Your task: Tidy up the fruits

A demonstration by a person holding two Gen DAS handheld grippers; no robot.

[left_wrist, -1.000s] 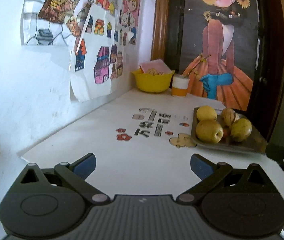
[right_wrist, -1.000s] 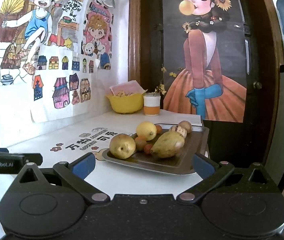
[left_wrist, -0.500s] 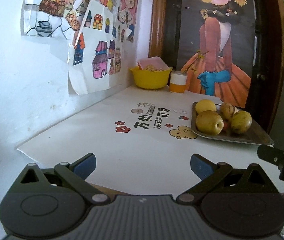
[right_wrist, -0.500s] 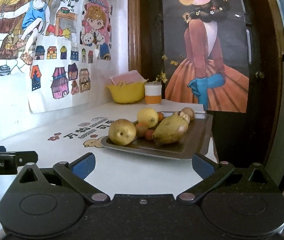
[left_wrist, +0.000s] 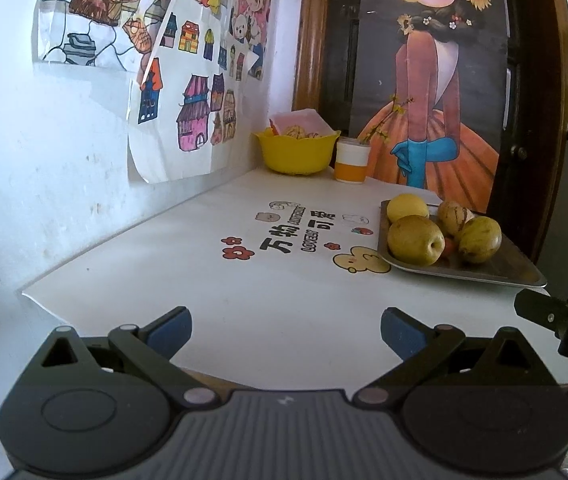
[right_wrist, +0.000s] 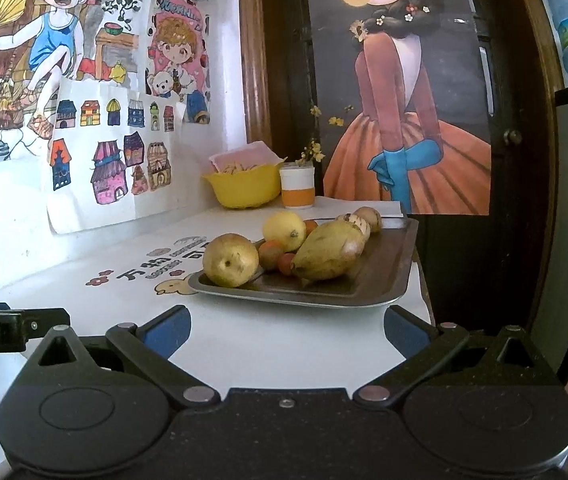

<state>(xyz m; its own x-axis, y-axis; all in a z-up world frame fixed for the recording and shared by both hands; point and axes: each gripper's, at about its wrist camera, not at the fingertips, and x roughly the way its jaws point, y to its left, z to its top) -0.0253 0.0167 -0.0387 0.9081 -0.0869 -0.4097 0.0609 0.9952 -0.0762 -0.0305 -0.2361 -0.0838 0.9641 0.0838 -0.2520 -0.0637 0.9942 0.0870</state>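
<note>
A metal tray [right_wrist: 383, 280] [left_wrist: 495, 270] sits on the white table's right side. It carries a round yellow-brown pear [right_wrist: 230, 260] [left_wrist: 415, 240], a lemon [right_wrist: 284, 230] [left_wrist: 407, 207], a long green-yellow mango [right_wrist: 327, 254] [left_wrist: 479, 238], striped melons [right_wrist: 357, 224] [left_wrist: 456, 215] and small orange fruits [right_wrist: 271, 254]. My right gripper [right_wrist: 285, 330] stands open just short of the tray's near edge. Further left, over bare table, my left gripper [left_wrist: 285, 332] is open with nothing between its fingers.
At the back stand a yellow bowl [left_wrist: 295, 150] [right_wrist: 244, 188] and a white-and-orange cup [left_wrist: 351, 164] [right_wrist: 297, 190]. Drawings hang on the left wall [left_wrist: 44, 160]. A dark door with a poster [right_wrist: 403, 100] closes off the far right. The table edge [left_wrist: 28, 292] runs near left.
Both grippers have pulled back and dropped a little, so the tray looks lower and flatter. Both stay open. The fruit has not moved.
</note>
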